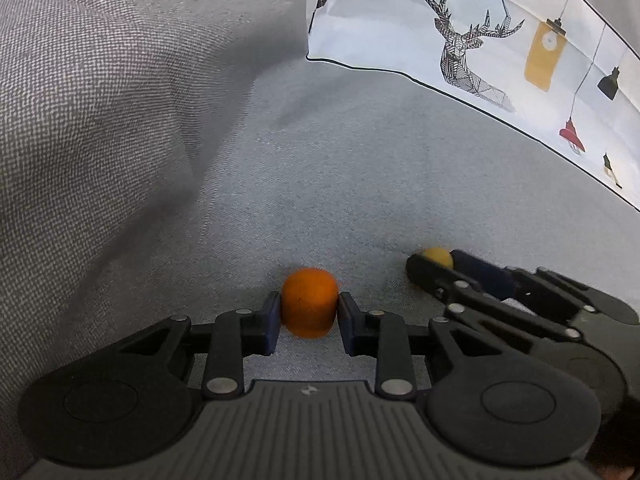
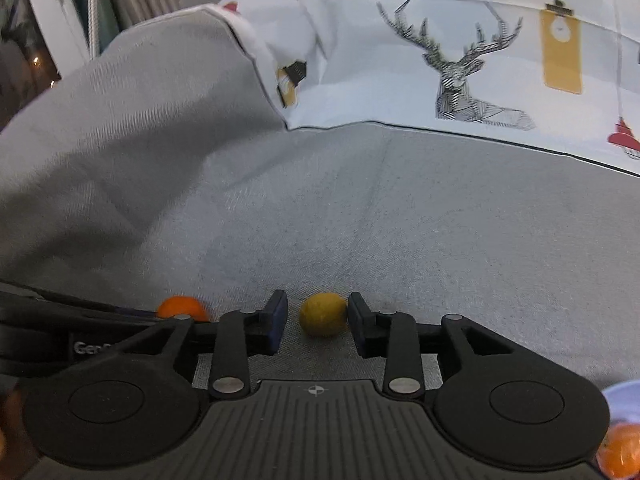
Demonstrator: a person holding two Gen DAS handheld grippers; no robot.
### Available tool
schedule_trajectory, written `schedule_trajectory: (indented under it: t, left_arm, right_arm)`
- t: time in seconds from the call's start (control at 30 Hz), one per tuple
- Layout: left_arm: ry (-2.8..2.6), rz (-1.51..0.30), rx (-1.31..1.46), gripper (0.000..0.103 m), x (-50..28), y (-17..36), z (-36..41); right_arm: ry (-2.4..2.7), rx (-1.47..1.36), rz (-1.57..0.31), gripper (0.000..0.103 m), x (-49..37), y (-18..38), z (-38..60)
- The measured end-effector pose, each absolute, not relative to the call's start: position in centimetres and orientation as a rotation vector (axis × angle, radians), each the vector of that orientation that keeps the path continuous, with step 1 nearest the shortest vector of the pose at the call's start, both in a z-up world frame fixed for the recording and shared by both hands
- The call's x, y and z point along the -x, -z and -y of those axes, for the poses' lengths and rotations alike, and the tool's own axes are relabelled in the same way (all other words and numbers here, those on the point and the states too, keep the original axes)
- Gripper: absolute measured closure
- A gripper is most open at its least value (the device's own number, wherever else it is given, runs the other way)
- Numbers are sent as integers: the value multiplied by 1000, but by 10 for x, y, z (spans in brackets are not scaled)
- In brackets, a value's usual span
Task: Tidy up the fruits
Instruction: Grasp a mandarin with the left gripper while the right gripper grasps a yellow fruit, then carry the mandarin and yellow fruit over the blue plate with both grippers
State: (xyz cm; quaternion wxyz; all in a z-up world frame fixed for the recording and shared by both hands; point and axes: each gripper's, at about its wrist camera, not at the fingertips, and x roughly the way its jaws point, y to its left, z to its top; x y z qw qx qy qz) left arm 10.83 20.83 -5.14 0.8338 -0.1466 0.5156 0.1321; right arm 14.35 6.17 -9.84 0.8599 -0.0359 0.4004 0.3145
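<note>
Between the blue pads of our left gripper (image 1: 309,312) sits an orange fruit (image 1: 309,301), both pads pressed against its sides, so we judge the fingers closed on it as it rests on the grey sofa cushion (image 1: 320,184). Just to its right, our right gripper (image 2: 317,317) straddles a smaller yellow fruit (image 2: 323,314); the fingers are set narrow, the right pad touching or nearly touching the skin and a clear gap remaining on the left, so we read this grasp as not yet made. Both fruits lie near each other on the seat, close to our tools.

To do the step well, we judge the right fingers should close evenly, centred on the yellow fruit, since a round fruit on soft fabric may roll away from a one-sided push. The orange fruit should be lifted straight up, with a grip firm enough to hold but not to bruise it.

Around us, a white printed pillow (image 2: 460,60) with a deer design leans at the back, and a grey cushion (image 1: 92,112) rises to the left. At the right wrist view's lower right corner, a pale rim (image 2: 622,400) and more orange fruit (image 2: 620,454) appear, perhaps the collecting dish. The two grippers work just beside each other, so collision is the main hazard.
</note>
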Motion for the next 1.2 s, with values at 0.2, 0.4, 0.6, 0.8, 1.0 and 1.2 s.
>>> schedule_trajectory:
  t: [0.2, 0.4, 0.6, 0.8, 1.0, 1.2]
  left_arm:
    - [-280, -1094, 304, 71, -110, 50, -207]
    - [-255, -1053, 277, 71, -106, 38, -197]
    - [-228, -988, 221, 71, -99, 21, -180]
    - [-198, -958, 146, 71, -95, 14, -163]
    - [-191, -937, 131, 71, -97, 11, -159]
    - [-175, -805, 35, 71, -83, -11, -136]
  right_arm:
    - [-655, 109, -813, 74, -139, 95, -61]
    - [-643, 83, -751, 74, -126, 65, -33]
    - [-608, 52, -678, 74, -102, 20, 26]
    - [-575, 54, -591, 74, -37, -20, 63]
    - [-484, -19, -639, 74, -16, -2, 104]
    - [-444, -35, -630, 74, -24, 1, 118]
